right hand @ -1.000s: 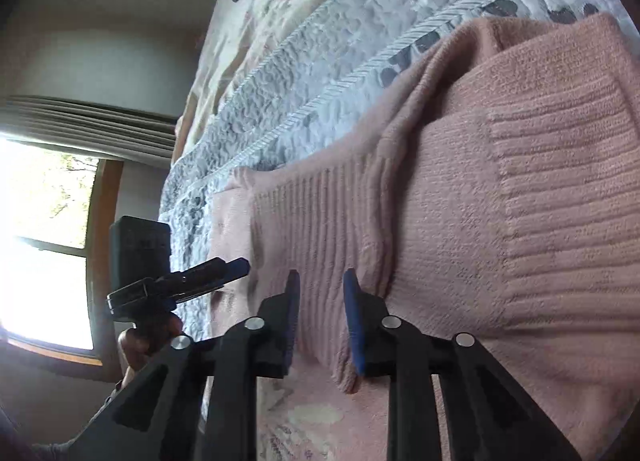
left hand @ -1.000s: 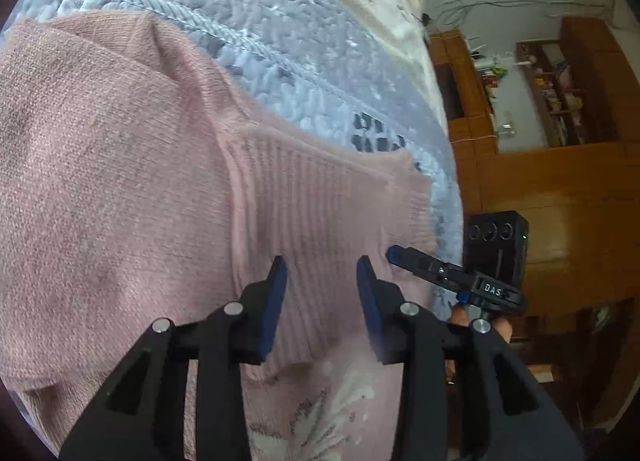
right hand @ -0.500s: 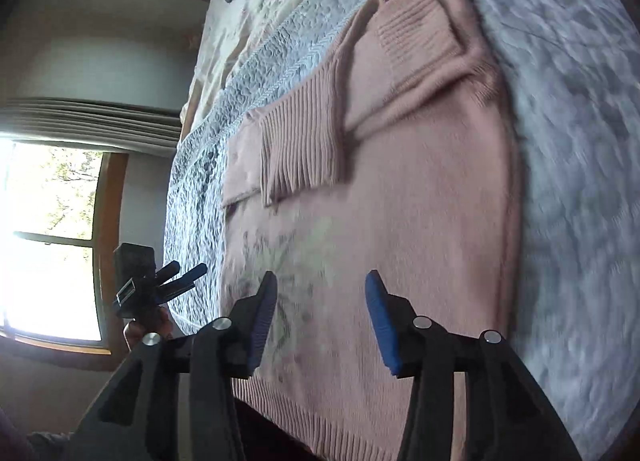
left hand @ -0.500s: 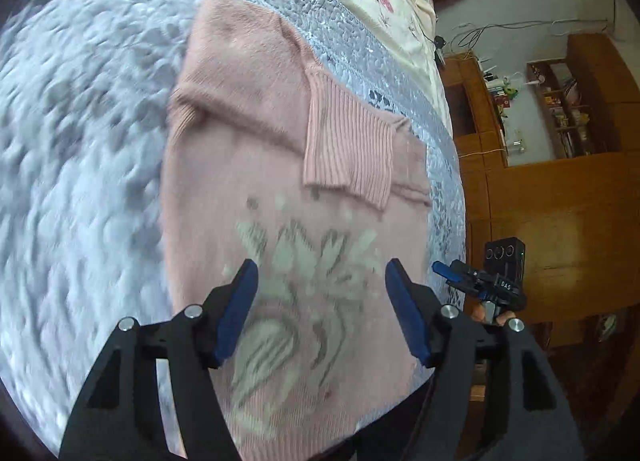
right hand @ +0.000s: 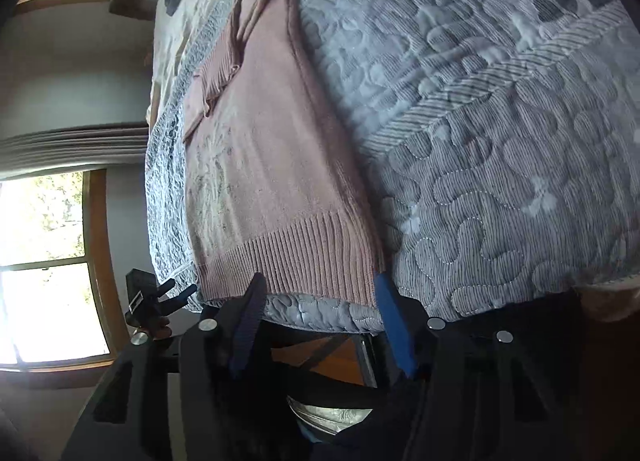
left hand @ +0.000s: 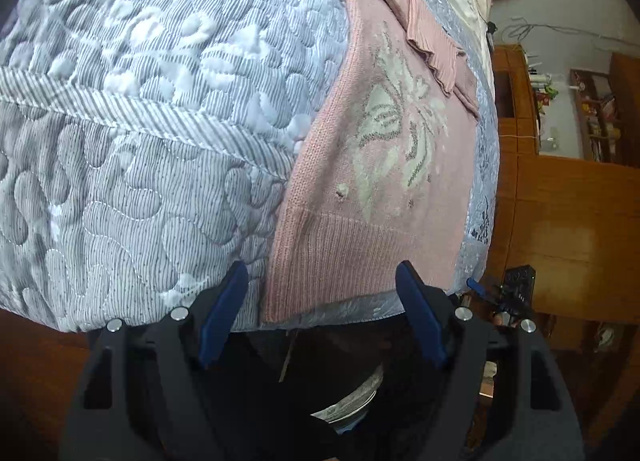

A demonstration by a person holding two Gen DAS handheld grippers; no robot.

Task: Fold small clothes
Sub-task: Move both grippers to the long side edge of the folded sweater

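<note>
A pink knit sweater (left hand: pixel 384 165) with a pale butterfly motif lies flat on the grey quilted bed, both sleeves folded across its chest (left hand: pixel 430 41). Its ribbed hem (left hand: pixel 360 257) hangs near the bed's front edge. My left gripper (left hand: pixel 322 289) stands open just off that edge, below the hem, holding nothing. In the right wrist view the same sweater (right hand: pixel 264 165) runs away from me, its ribbed hem (right hand: pixel 304 261) nearest. My right gripper (right hand: pixel 320 289) is open too, its fingers spanning the hem's right part without touching it.
The grey quilted bedspread (left hand: pixel 140 121) covers the bed. A wooden cabinet (left hand: pixel 568 221) stands on the right of the left wrist view, bright windows (right hand: pixel 44 269) on the left of the right wrist view. The other gripper shows in each view (left hand: pixel 512 297) (right hand: pixel 150 301).
Both grippers let go of the sleeve cuffs, opened wide and drew back from the chest down to the sweater's hem at the bed's edge. The sleeves now rest folded on the chest.
</note>
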